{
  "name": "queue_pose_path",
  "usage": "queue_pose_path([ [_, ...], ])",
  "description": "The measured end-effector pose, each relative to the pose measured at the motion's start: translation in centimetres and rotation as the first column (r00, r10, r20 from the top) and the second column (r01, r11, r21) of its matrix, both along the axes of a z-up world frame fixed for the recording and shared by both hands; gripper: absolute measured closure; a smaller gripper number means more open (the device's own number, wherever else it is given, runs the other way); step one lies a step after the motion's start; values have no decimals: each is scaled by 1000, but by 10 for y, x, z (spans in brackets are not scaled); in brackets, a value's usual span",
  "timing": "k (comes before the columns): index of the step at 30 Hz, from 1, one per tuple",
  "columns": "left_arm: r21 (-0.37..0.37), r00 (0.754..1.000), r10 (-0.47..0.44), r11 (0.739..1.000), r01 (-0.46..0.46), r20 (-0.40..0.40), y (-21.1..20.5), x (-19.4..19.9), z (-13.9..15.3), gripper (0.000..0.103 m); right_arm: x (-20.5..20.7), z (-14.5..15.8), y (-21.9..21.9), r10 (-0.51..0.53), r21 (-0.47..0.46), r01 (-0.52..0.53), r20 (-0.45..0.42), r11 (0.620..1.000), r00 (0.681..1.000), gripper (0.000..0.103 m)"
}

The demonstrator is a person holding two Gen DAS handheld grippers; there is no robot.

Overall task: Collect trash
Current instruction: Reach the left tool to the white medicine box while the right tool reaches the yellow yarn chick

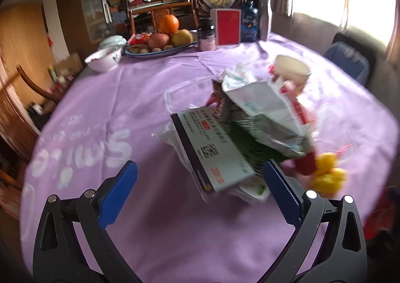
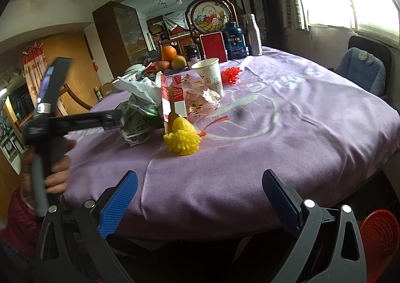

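In the left wrist view, the left gripper [image 1: 200, 183] is seen with its blue-padded jaws spread wide and nothing clamped between them, above a counter draped in a lilac cloth [image 1: 112, 113] printed with large white lettering that cannot be read with certainty. Just ahead of the jaws a heap of trash is piled: a flat white cardboard box with a dark edge, a QR code and small unreadable print [image 1: 212, 153], a crumpled silver-and-green foil bag [image 1: 265, 118], a white paper cup [image 1: 292, 69] and a yellow foam fruit net [image 1: 327, 173]. Farther back a blue plate of fruit [image 1: 162, 49] is set. In the right wrist view, the right gripper [image 2: 200, 198] is likewise shown with its jaws released and empty, held at the counter's near edge, well apart from the heap. The yellow net [image 2: 182, 139] lies nearest, with a red-and-white carton [image 2: 175, 98] upright behind it, touching the foil bag [image 2: 140, 118], on which green characters are printed. A dark blue bottle labelled "FISH OIL" [image 2: 234, 43] stands beside a steel bottle [image 2: 253, 34]. A red mesh basket [image 2: 377, 240] is visible below the counter.
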State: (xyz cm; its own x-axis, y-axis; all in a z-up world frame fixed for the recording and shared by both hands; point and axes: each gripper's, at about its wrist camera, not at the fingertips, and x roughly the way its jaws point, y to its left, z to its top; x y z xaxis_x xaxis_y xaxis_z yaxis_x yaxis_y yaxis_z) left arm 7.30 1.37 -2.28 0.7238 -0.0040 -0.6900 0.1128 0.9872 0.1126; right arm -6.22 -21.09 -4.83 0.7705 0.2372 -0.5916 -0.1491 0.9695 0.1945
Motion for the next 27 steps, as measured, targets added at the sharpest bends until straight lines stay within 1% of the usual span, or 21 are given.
queue_pose_path([
  [1,34,1000,27,999,-27,-6,4,6,-5,8,-1,1,0,1,1,-1,3,1000,1000,6],
  [2,28,999,41,999,-41,-13,11,7,-5,12,0,1,1,2,-7,-2,6,1000,1000,6],
  [3,5,999,50,999,-50,-19,22,8,-5,15,-1,1,1,2,-7,-2,10,1000,1000,6],
  [5,-50,997,79,996,-80,-23,46,5,-1,26,3,0,1,4,-4,-4,8,1000,1000,6],
  [6,-80,996,91,993,-92,-23,56,3,1,26,5,-1,2,11,5,-11,4,1000,1000,6],
  [8,-145,997,79,986,-82,-26,69,0,3,26,12,-2,6,38,31,-37,-5,999,999,6],
  [10,-186,998,59,981,-63,-27,72,-2,4,24,16,-2,9,49,39,-48,-10,998,999,6],
  [11,-194,999,43,980,-47,-25,70,-2,5,20,18,-1,11,54,42,-54,-13,998,998,6],
  [12,-194,999,25,981,-29,-22,66,-1,5,14,19,-1,13,58,41,-57,-13,998,998,6],
  [13,-185,1000,-1,983,-2,-16,61,2,5,11,20,0,14,60,38,-59,-13,998,998,6],
  [15,-153,999,-40,988,38,-9,52,9,4,9,21,2,16,60,30,-60,-8,998,998,6],
  [16,-123,999,-47,991,44,-18,49,18,1,9,21,2,17,62,32,-62,-7,998,998,6],
  [17,-114,998,-45,993,41,-32,49,25,-2,9,22,2,18,65,33,-64,-8,997,998,6],
  [18,-127,997,-40,991,32,-64,53,34,-6,9,22,3,19,67,36,-66,-8,997,998,6],
  [19,-158,995,-33,987,18,-98,59,41,-10,9,23,3,19,69,40,-69,-9,997,998,6],
  [20,-190,992,-20,982,-4,-122,66,46,-13,9,24,2,20,71,39,-70,-11,997,997,6],
  [22,-237,989,25,970,-58,-143,83,50,-17,9,28,2,21,74,41,-73,-16,996,997,6],
  [23,-224,988,53,971,-85,-146,89,51,-18,9,29,1,20,74,40,-74,-19,996,997,6],
  [25,-128,980,139,979,-157,-142,104,50,-20,9,31,0,20,74,38,-74,-22,997,997,6],
  [26,-113,976,170,976,-186,-135,111,49,-19,9,32,-1,20,75,38,-74,-25,997,997,6],
  [27,-116,972,192,971,-207,-134,121,47,-18,9,34,-3,20,77,40,-76,-27,996,997,6],
])
